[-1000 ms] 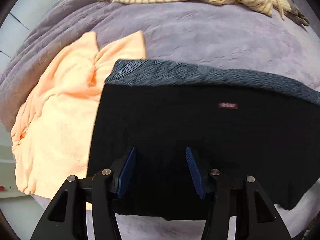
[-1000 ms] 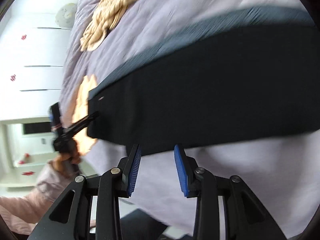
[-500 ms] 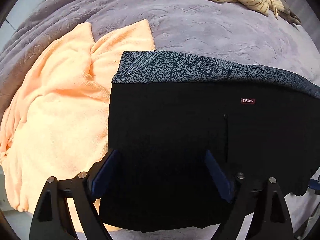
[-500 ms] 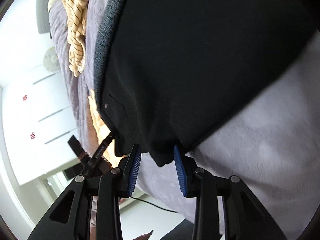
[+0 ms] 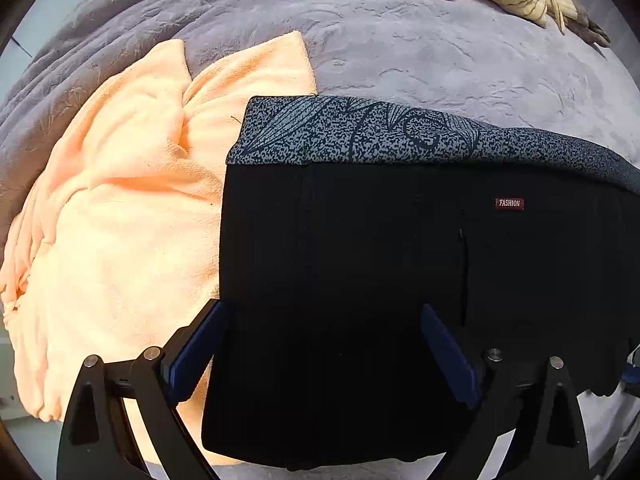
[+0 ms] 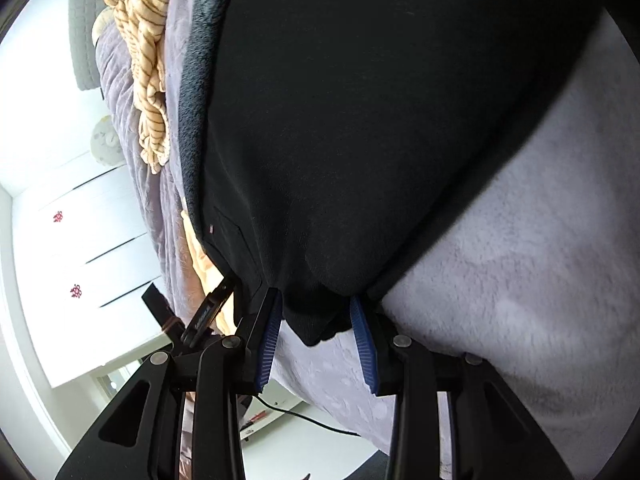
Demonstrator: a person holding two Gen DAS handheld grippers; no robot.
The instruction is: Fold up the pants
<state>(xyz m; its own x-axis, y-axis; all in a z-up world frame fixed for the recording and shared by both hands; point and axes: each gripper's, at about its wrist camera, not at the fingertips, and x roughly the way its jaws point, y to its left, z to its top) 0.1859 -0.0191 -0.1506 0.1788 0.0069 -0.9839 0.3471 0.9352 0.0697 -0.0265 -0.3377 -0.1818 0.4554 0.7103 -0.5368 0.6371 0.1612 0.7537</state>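
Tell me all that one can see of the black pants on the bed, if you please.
The black pants lie flat on a purple-grey plush blanket, folded into a broad block. The cloth looks matte and black; the waistband is speckled grey with a dark line pattern. A small red tag reading FASHION sits below it, above a pocket seam. One edge overlaps an orange towel. The left gripper is opening, its pads apart over the cloth. A corner lies between the pads of the right gripper, which do not press it.

light: bright, even daylight | glare: white wall (image 6: 60, 152) washed out at left | shadows: black pants (image 5: 400, 280) rendered without detail | blur: blanket (image 6: 540, 300) softened at right | distortion: strong fisheye bending, dark vignetted corners
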